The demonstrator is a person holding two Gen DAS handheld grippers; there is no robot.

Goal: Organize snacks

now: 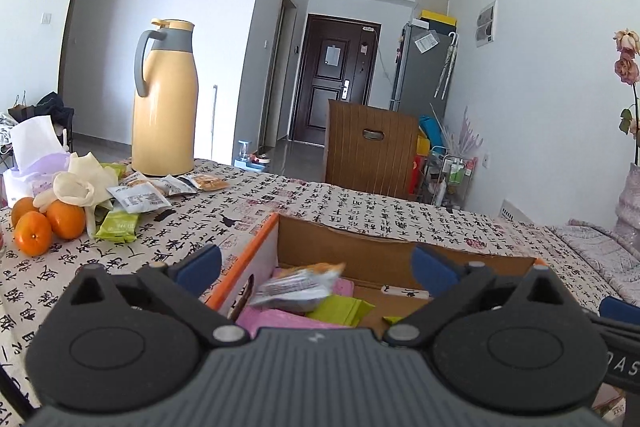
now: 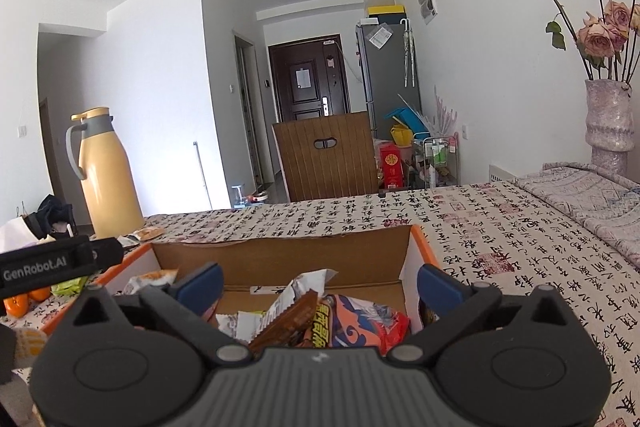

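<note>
Hovering over an open cardboard box (image 1: 400,251) at the lower centre of both wrist views, two hand-held grippers stand with jaws spread wide and nothing between the blue pads. The left hand-held gripper (image 1: 316,267) sits above the box's left half, where a blurred white-and-orange packet (image 1: 298,283) lies over pink (image 1: 276,319) and green packets (image 1: 340,309), clear of the pads. The right hand-held gripper (image 2: 320,285) is poised over the box's right half, above a brown wrapper (image 2: 286,323), a crinkled silver packet (image 2: 302,285) and an orange-and-red bag (image 2: 364,323) printed with bold yellow characters too cropped to read.

By the look of it the sorting is well under way but unfinished: the box already holds a fair heap, while a cluster of loose snack packets (image 1: 138,201) remains at the left of the frame on the calligraphy-print surface (image 1: 320,203), beside three oranges (image 1: 42,223), a pale glove (image 1: 80,183) and a yellow thermos jug (image 1: 165,99). A green packet (image 1: 118,227) lies nearest the oranges.

Legible writing is scarce: "GenRobot.AI" runs along the left hand-held gripper's body at the left edge of the right wrist view, and the cloth carries black brush characters with red seal marks.
</note>
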